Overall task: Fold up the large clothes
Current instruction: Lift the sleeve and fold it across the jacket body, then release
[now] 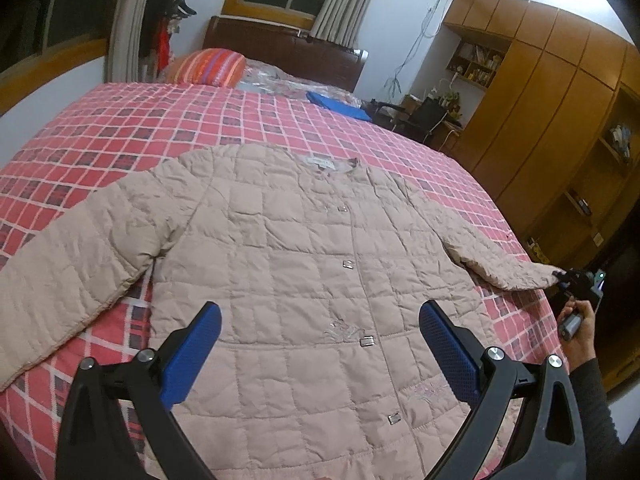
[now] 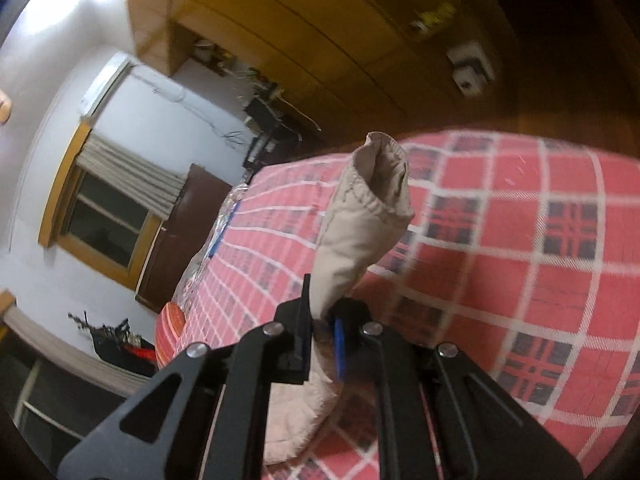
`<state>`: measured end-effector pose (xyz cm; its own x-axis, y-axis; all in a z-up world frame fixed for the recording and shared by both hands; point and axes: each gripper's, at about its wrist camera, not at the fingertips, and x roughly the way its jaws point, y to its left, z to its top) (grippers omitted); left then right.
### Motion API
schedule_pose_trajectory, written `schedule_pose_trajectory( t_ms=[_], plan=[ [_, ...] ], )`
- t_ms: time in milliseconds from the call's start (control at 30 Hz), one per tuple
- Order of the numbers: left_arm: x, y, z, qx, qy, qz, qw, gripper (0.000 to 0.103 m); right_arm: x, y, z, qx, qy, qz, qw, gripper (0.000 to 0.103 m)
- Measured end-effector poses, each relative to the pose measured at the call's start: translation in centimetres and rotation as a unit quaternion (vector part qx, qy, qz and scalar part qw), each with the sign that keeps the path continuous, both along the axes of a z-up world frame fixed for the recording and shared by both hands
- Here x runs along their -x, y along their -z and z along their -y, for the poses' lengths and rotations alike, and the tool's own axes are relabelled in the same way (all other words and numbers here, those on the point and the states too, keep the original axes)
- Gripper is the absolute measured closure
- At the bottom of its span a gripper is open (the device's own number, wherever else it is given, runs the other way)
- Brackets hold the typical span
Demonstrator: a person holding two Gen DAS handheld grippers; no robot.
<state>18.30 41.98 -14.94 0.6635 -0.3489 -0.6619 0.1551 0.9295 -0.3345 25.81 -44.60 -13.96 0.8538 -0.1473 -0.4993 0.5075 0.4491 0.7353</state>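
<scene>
A beige quilted jacket (image 1: 288, 264) lies flat, front up and buttoned, on a bed with a red plaid cover (image 1: 160, 120). Both sleeves are spread out to the sides. My left gripper (image 1: 320, 316) hovers open above the jacket's lower front, blue pads wide apart with nothing between them. At the bed's right edge my right gripper (image 1: 560, 276) is shut on the right sleeve's cuff. In the right wrist view that gripper (image 2: 322, 332) pinches the beige sleeve (image 2: 360, 224), whose open cuff stands up past the fingertips.
A striped orange pillow (image 1: 208, 66) and a blue folded item (image 1: 340, 106) lie near the dark headboard (image 1: 288, 50). Wooden wardrobes (image 1: 552, 112) and a desk with a chair (image 1: 428, 116) stand right of the bed. A person's hand (image 1: 580, 332) holds the right gripper.
</scene>
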Motion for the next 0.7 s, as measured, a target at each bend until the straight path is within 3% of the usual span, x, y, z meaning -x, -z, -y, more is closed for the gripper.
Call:
schedule_pose_trajectory(
  t_ms=[400,700],
  plan=[
    [0.8,-1.2,-1.0,0.004,0.004,0.016,0.9998,0.004,-3.0,-8.4,-7.8,0.119,-0.081,0.032,0.989,0.095],
    [0.2,-1.8,-2.6,0.005,-0.014,0.020,0.9997,0.004,-6.0,-12.2,-16.5,0.194,-0.167,0.054,0.965,0.095]
  ],
)
